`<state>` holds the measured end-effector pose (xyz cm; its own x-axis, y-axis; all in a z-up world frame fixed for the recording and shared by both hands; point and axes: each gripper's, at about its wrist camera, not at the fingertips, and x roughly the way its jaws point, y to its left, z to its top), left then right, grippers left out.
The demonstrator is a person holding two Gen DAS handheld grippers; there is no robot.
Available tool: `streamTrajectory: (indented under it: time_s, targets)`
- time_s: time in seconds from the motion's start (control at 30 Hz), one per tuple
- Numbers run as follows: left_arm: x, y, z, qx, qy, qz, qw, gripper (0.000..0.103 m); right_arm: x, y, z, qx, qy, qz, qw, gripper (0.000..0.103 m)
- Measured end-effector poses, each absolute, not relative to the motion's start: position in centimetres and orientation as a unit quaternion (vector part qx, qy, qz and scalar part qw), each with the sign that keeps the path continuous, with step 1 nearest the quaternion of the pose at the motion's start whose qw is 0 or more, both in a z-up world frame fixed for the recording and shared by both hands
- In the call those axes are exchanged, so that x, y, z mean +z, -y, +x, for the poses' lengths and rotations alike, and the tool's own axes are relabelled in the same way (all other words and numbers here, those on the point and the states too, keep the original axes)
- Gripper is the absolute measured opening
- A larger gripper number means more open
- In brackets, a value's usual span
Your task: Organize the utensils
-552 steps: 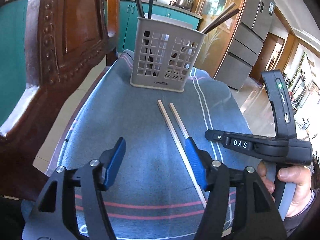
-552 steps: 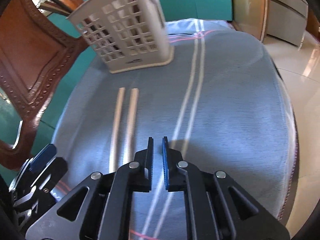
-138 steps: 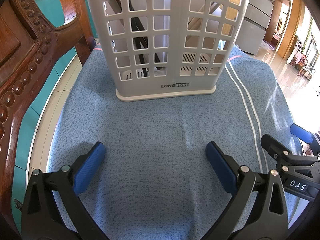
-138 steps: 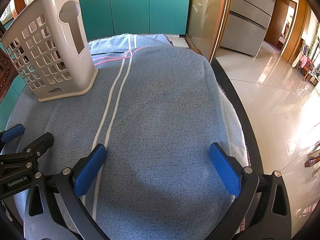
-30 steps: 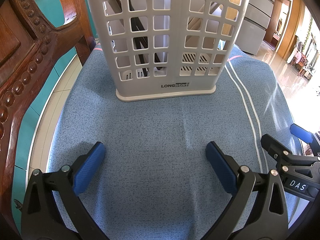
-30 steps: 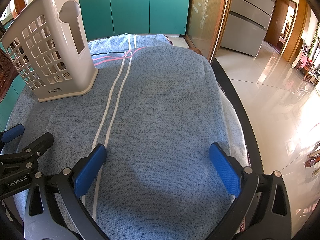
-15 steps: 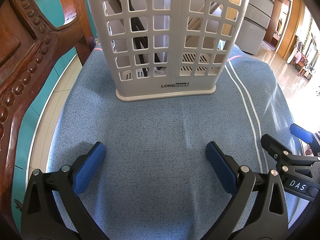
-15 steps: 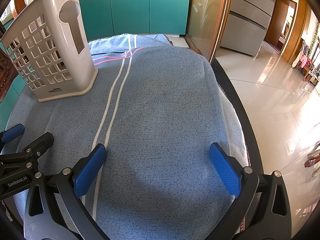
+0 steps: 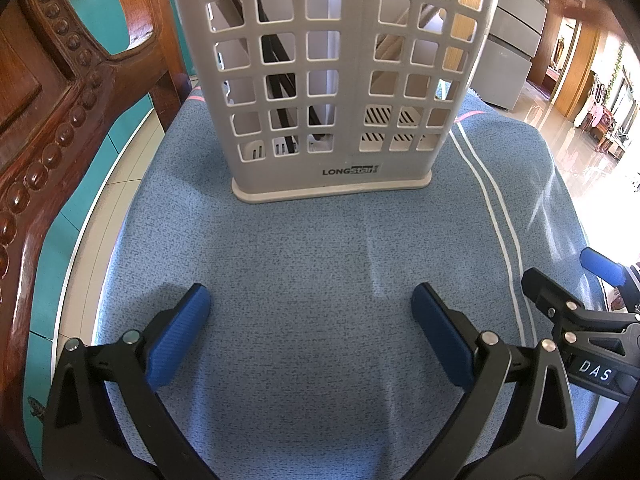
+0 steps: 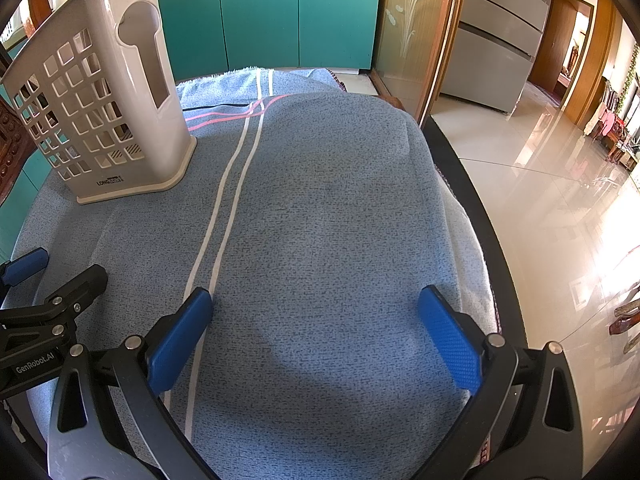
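Utensil caddy stands upright on the blue cloth, far end, directly ahead of the left gripper. Beige plastic, square-lattice walls, "LONGstar" label on the base. Two compartments split by a centre divider. Through the lattice: dark sticks leaning in the left compartment, lighter wooden ones in the right. Can't count either set.

Left gripper: jaws spread wide, nothing between them, blue pads over bare cloth, well short of the caddy.

Right gripper: also spread wide, empty, over bare cloth. In its view the caddy sits far left, its solid side with a keyhole-shaped cutout facing the camera. White double stripe on the cloth runs from beside the caddy down to the right gripper's left pad; pink stripe crosses it near the caddy.

Each gripper shows at the edge of the other's view, side by side, apart, not touching.

No loose utensils visible on the cloth in either view.

Surroundings: carved wooden chair to the left of the caddy, teal cabinets behind, grey fridge and glossy tile floor to the right. Cloth covers a dark-rimmed table.
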<state>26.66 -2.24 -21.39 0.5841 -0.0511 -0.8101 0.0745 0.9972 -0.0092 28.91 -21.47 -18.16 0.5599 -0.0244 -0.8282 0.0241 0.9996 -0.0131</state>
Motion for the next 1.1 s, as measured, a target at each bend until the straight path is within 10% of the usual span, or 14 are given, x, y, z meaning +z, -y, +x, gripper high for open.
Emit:
streamTrajectory:
  time_s: [1.1]
  targets:
    - [-20.84,2.16,26.0,-0.036,-0.46,0.021,0.887,0.1,-18.18,21.48,28.98,-0.014,-0.469,0.0,0.883,0.101]
